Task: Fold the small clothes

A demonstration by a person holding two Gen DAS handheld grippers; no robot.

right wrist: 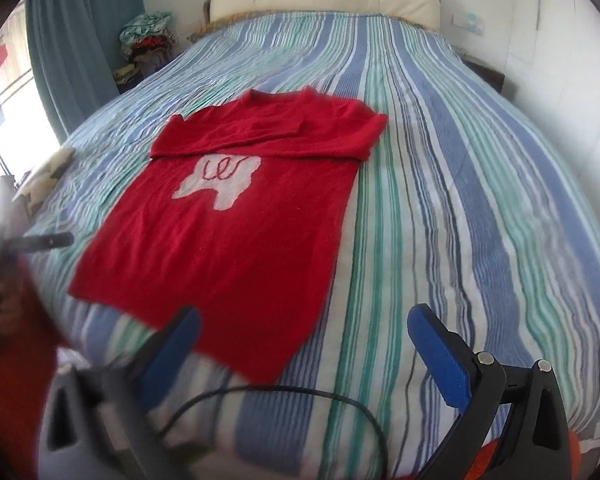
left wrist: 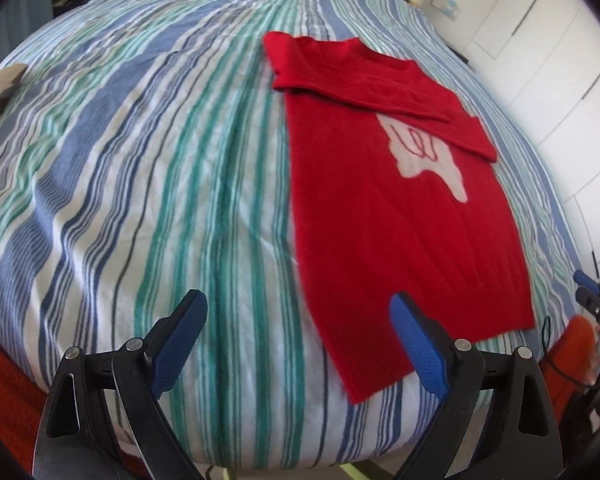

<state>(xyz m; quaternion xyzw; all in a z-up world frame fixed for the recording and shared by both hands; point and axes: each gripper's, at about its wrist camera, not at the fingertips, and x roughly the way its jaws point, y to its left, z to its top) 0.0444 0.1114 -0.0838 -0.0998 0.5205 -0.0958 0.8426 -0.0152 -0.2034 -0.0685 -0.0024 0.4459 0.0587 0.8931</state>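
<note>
On the striped bed (right wrist: pixel 460 200), the red sweater (right wrist: pixel 236 240) is lying lengthwise, hem nearest; both the left gripper (left wrist: pixel 300 340) and right gripper (right wrist: pixel 304 352) are hovering with jaws wide, flanking its near corners.

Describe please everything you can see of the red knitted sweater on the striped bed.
The red knitted sweater lies flat on the blue, green and white striped bedcover, hem towards the cameras. It looks soft and fuzzy, with a ribbed hem. A white patch with a red scribbled line sits on it. Both sleeves are folded across the upper part, overlapping, partly covering the patch. Only the bedcover touches it; the open left gripper and open right gripper hover near the hem.
</note>
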